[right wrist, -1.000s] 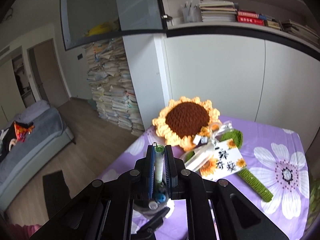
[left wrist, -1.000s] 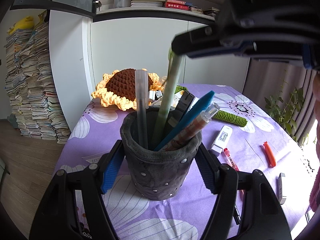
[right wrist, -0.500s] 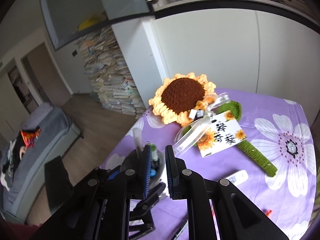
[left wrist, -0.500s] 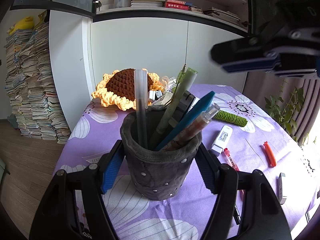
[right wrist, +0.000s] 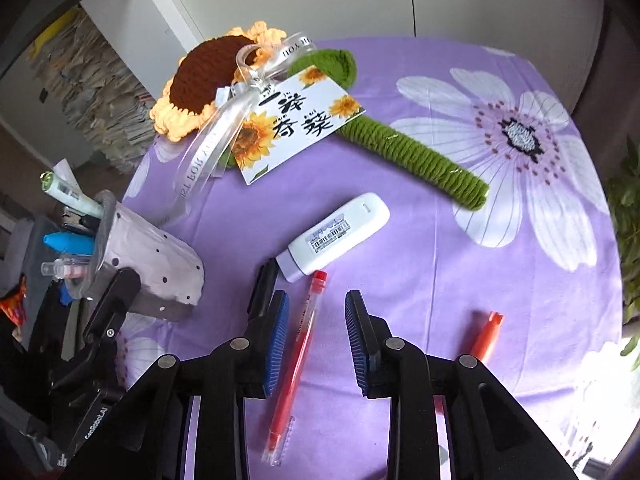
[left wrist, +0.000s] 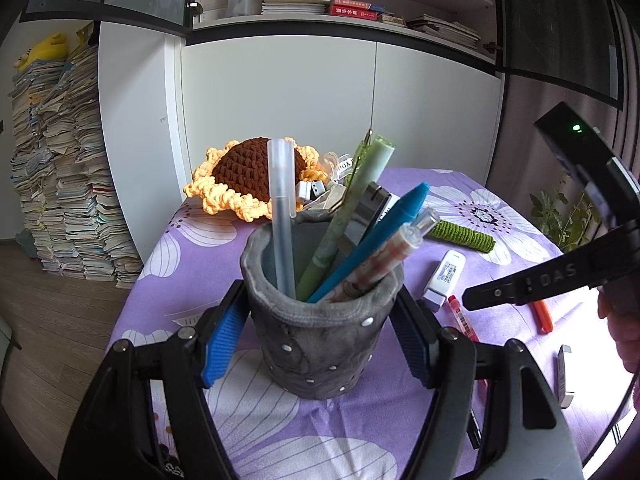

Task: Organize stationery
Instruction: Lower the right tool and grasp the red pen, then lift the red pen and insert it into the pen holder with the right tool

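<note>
Left claw (left wrist: 320, 332): black frame with ribbed blue pads; the pads press both sides of the pen holder, gripping it
Pen holder (left wrist: 320, 336): soft grey felt-like cup with small round studs, rim slightly wavy; stands upright on the worktop between the left pads
Contents: a frosted translucent pen (left wrist: 280, 216) standing nearly straight; a pale green pen (left wrist: 348, 208), a glossy blue pen (left wrist: 376, 240) and a clear patterned pen (left wrist: 388, 258) leaning to the right; a dark clip-like piece sits behind them, kind unclear
Right claw (right wrist: 316, 344): same black frame and ribbed blue pads; spread wide and holding nothing; hovers over the red pen
Red pen (right wrist: 298, 352): slim, translucent red barrel with a red cap; lies flat on the worktop, running lengthwise between the right pads, nearer the left one; whether it touches is unclear
Worktop (right wrist: 420, 240): covered in smooth purple cloth printed with big white flowers
White case (right wrist: 336, 238): smooth rounded plastic with a barcode label; lies just beyond the red pen's cap
Orange piece (right wrist: 486, 338): small, glossy, notched at the end; lies to the right, well apart from the pen
Crochet sunflower (right wrist: 204, 80): knobbly yarn, brown centre, yellow petals, green wrapped stem; ribbon and printed card tied on
</note>
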`<state>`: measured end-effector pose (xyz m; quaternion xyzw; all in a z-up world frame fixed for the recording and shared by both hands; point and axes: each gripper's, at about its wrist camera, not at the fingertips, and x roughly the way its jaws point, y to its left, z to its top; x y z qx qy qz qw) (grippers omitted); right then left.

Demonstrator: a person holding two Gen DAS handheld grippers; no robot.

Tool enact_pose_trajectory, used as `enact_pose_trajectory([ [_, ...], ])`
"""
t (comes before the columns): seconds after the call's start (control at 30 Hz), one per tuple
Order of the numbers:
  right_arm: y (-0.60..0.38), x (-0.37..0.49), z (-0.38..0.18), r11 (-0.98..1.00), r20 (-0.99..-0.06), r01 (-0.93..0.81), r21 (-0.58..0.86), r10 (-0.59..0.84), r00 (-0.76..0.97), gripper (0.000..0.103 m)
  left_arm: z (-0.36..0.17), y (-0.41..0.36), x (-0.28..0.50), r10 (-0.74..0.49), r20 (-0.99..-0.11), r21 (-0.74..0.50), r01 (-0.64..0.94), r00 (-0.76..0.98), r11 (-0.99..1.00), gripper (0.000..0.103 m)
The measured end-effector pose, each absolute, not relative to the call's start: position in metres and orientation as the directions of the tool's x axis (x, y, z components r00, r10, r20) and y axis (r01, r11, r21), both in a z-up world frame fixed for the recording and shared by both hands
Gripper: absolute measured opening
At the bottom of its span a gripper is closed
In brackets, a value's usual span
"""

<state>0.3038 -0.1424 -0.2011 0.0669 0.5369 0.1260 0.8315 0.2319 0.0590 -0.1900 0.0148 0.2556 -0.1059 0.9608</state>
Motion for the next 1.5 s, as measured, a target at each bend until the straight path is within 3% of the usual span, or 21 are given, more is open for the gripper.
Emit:
enact_pose_trajectory([
  [0.53, -0.122, 0.325, -0.218, 0.972, -0.917, -0.150, 0.180, 0.221, 0.331, 0.029, -0.191, 0.058, 0.231, -0.198, -0.497, -0.028, 0.212, 0.845, 0.977, 0.069],
  [0.63, -0.114, 0.325, -0.218, 0.971, -0.918, -0.177, 0.162, 0.214, 0.335, 0.012, -0.191, 0.059, 0.231, -0.198, -0.497, -0.027, 0.212, 0.845, 0.977, 0.069],
  [0.73, -0.109, 0.318, -0.212, 0.970, -0.903, -0.207, 0.125, 0.198, 0.382, 0.010, -0.191, 0.059, 0.232, -0.197, -0.498, -0.027, 0.212, 0.844, 0.977, 0.069],
  [0.97, -0.119, 0.283, -0.159, 0.949, -0.815, -0.267, 0.171, 0.288, 0.503, 0.010, -0.191, 0.059, 0.231, -0.196, -0.500, -0.026, 0.211, 0.843, 0.977, 0.069],
  [1.5, -0.106, 0.223, -0.020, 0.898, -0.491, -0.413, 0.151, 0.431, 0.757, 0.010, -0.191, 0.059, 0.231, -0.196, -0.500, -0.026, 0.212, 0.843, 0.977, 0.069],
])
